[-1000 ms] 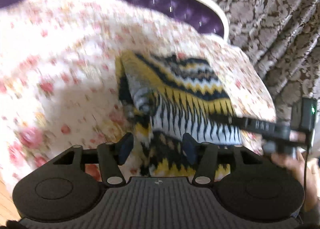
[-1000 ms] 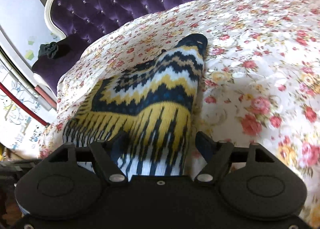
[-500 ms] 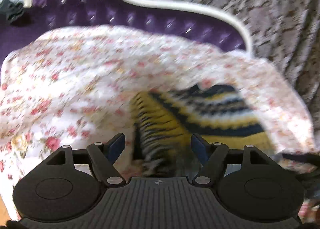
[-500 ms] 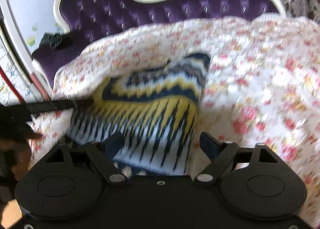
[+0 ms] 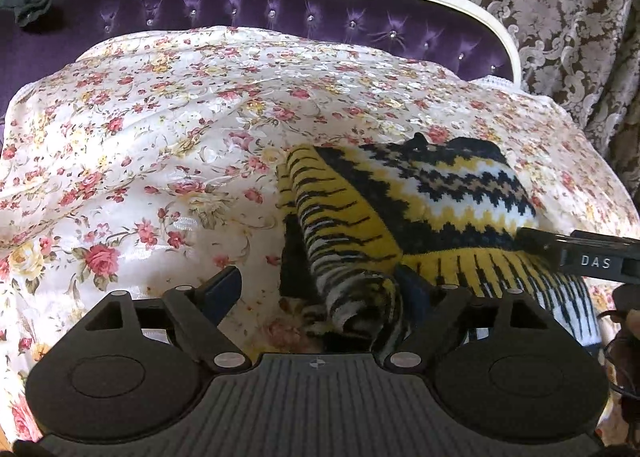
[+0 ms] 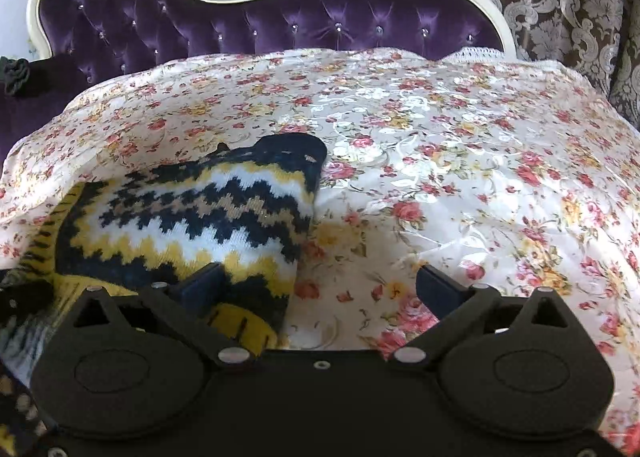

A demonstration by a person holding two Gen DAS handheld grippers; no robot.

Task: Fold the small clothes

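A yellow, black and white knitted garment point(image 5: 408, 213) lies folded on the floral bedspread point(image 5: 160, 129). In the left wrist view it sits at the centre right, with a rolled edge between my open left gripper point(image 5: 320, 289) fingers, not clamped. My right gripper shows there as a black finger point(image 5: 580, 253) resting on the garment's right side. In the right wrist view the garment point(image 6: 200, 225) lies at the left. My right gripper point(image 6: 324, 285) is open, its left finger over the garment's right edge and its right finger over bare bedspread point(image 6: 460, 177).
A purple tufted headboard point(image 6: 280, 25) with a white frame runs along the back. Patterned brown curtains point(image 5: 560, 17) hang behind at the right. A dark cloth point(image 5: 28, 5) lies on purple upholstery at the far left. A hand point(image 5: 628, 337) shows at the right edge.
My left gripper has let go of the garment and pulled back to the left. My right gripper has shifted right, so the garment now lies under its left finger.
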